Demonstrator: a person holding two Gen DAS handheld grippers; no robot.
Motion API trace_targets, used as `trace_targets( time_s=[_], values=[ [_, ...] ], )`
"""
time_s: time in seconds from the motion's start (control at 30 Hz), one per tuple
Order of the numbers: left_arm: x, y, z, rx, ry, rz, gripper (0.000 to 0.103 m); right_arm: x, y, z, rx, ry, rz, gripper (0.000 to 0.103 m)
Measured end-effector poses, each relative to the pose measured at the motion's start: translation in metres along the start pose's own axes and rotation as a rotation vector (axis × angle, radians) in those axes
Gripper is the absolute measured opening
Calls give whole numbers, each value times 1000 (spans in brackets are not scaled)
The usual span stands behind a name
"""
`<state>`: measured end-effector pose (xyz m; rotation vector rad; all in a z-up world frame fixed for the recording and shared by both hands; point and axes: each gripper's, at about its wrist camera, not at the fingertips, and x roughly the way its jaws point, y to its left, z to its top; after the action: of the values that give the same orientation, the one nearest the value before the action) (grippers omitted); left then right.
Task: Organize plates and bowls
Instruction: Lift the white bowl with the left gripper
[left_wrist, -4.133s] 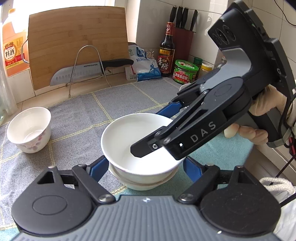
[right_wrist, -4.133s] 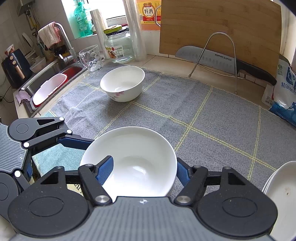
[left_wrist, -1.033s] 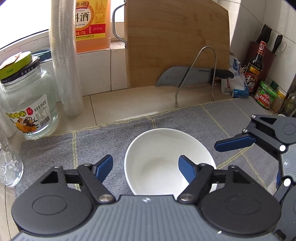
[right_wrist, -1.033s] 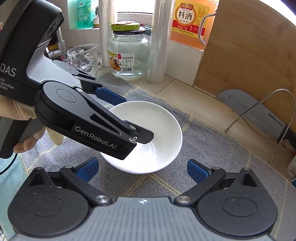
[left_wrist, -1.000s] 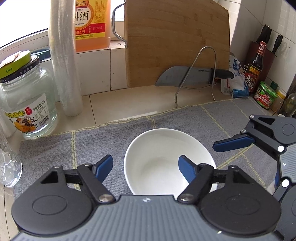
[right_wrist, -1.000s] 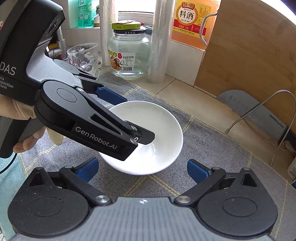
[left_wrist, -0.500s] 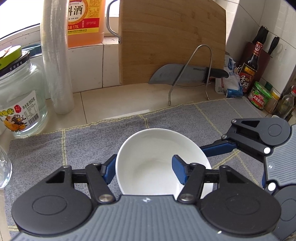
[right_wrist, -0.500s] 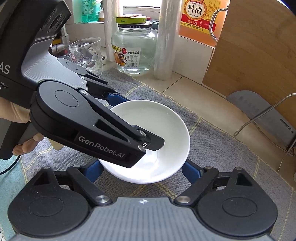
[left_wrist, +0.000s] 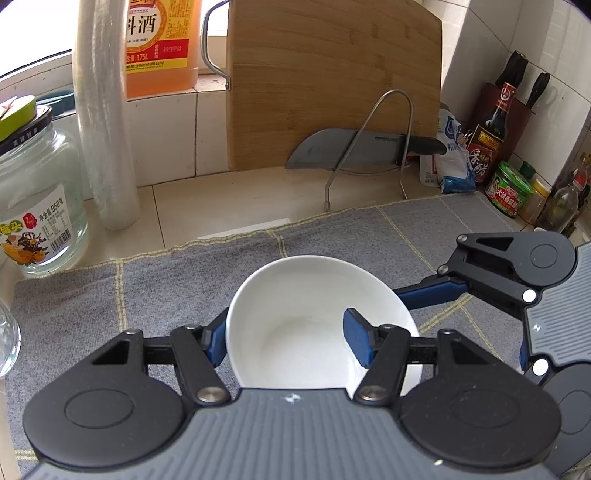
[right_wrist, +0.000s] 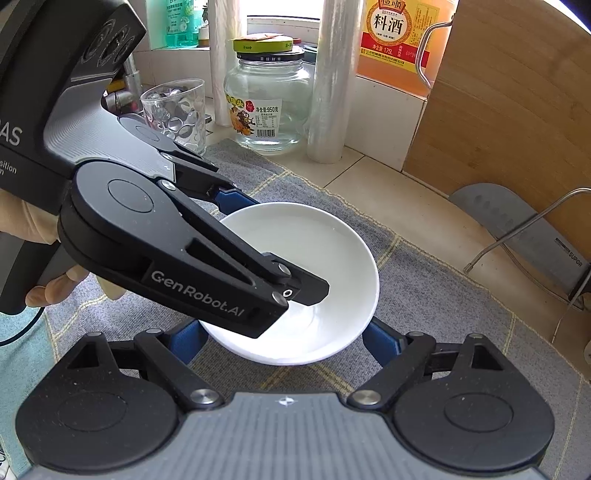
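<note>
A white bowl sits on the grey checked mat. My left gripper is shut on the bowl's left side: one blue pad lies outside the wall, the other inside the bowl. In the right wrist view the left gripper reaches in from the left, with its near finger over the bowl's inside. My right gripper is shut on the bowl from the near side, a blue pad against each flank. One of its fingers touches the bowl's right side.
A glass jar, a roll of plastic film and a glass tumbler stand beyond the mat's left end. A wooden board and a knife on a wire stand are behind; sauce bottles and jars stand far right.
Both grippers have closed on the bowl: the left jaws narrowed across its left wall, the right jaws came in against its sides. Neither hand has shifted noticeably.
</note>
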<state>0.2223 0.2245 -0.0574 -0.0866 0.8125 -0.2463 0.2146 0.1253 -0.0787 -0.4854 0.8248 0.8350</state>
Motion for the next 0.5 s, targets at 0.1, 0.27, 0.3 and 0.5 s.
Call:
trace_targets(
  time_s=[0.1, 0.27, 0.3, 0.5],
  values=[
    [-3, -4, 1, 3, 1, -7, 61, -7, 0, -1, 0, -6, 1, 93],
    [-12, -15, 0, 12, -4, -17, 61, -23, 0, -6, 2, -20, 3, 93],
    [-14, -19, 0, 15, -6, -16, 61, -27, 0, -7, 0, -24, 2, 93],
    [-29, -37, -2, 22, -20, -21, 61, -52, 3, -17, -9, -47, 1, 93]
  ],
)
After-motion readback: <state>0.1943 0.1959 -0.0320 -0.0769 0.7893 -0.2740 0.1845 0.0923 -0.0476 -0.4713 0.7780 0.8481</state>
